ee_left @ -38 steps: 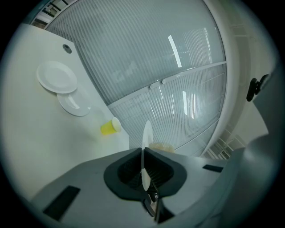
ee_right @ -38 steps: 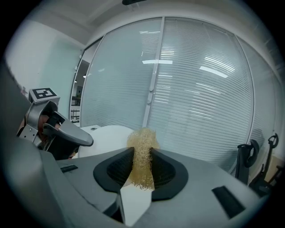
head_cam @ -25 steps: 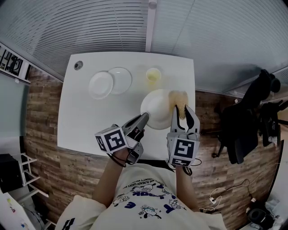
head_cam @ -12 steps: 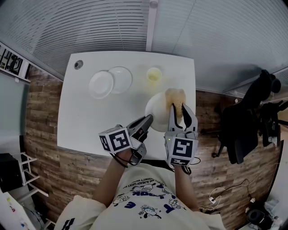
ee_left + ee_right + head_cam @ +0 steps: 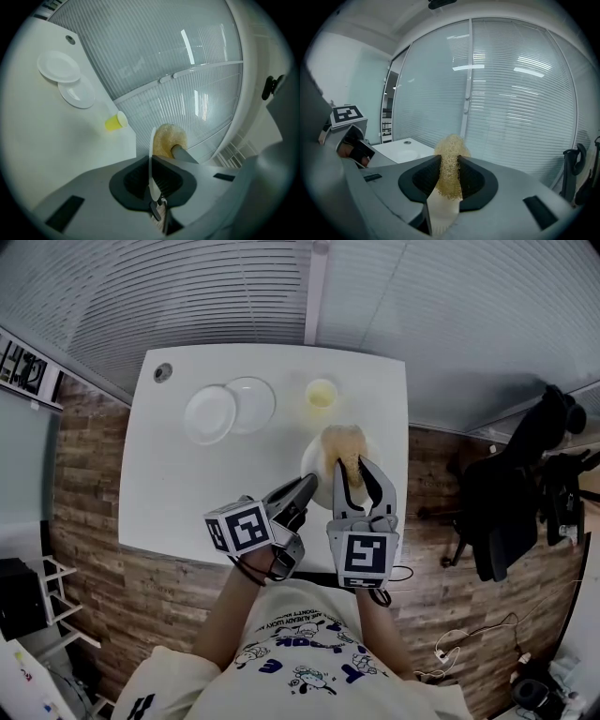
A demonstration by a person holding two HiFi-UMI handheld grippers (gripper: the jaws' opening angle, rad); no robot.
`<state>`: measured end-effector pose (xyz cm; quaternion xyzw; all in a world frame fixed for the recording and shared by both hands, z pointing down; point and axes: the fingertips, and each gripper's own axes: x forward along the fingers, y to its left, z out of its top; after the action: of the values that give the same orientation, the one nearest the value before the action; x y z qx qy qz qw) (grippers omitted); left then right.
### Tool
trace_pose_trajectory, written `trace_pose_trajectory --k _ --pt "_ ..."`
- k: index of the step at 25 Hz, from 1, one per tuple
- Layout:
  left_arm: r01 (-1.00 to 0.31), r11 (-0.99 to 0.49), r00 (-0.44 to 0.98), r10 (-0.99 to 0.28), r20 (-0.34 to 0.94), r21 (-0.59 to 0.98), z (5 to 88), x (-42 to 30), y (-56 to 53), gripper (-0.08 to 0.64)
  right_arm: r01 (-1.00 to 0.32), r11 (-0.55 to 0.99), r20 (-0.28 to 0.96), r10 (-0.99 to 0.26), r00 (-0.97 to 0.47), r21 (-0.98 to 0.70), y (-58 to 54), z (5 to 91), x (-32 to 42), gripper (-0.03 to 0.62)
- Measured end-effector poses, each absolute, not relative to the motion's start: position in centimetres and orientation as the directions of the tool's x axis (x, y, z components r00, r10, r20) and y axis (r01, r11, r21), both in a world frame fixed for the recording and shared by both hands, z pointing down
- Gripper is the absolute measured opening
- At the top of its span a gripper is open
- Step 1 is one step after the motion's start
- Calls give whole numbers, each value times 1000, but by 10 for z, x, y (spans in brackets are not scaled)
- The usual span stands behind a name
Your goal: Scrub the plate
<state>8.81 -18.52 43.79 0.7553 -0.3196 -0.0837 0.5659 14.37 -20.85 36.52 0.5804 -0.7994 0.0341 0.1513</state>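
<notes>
plate [image 5: 312,465], centre-right of frame, is clamped by its near rim in left tool [image 5: 302,489]; scrub pad [image 5: 343,446], pinched in right tool [image 5: 356,474], is laid against its face, just right.

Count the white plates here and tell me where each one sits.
3. Two plates overlap at the far left of the table. The third plate is clamped in the left gripper. None seems hidden.
</notes>
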Motion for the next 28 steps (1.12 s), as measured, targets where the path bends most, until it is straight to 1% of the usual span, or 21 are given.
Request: trace_pose_trajectory --k 11,21,28 --pt "-364 -130 753 -624 210 922 429 78 -204 32 -906 409 286 -886 -365 111 -206 368 115 92" --pt "-345 -93 700 -688 191 934 423 57 -217 32 -887 448 297 -867 -401 111 -198 370 103 92" --pt "-332 -89 696 -695 180 939 421 53 -217 32 -884 449 296 -868 -399 127 -196 369 106 92"
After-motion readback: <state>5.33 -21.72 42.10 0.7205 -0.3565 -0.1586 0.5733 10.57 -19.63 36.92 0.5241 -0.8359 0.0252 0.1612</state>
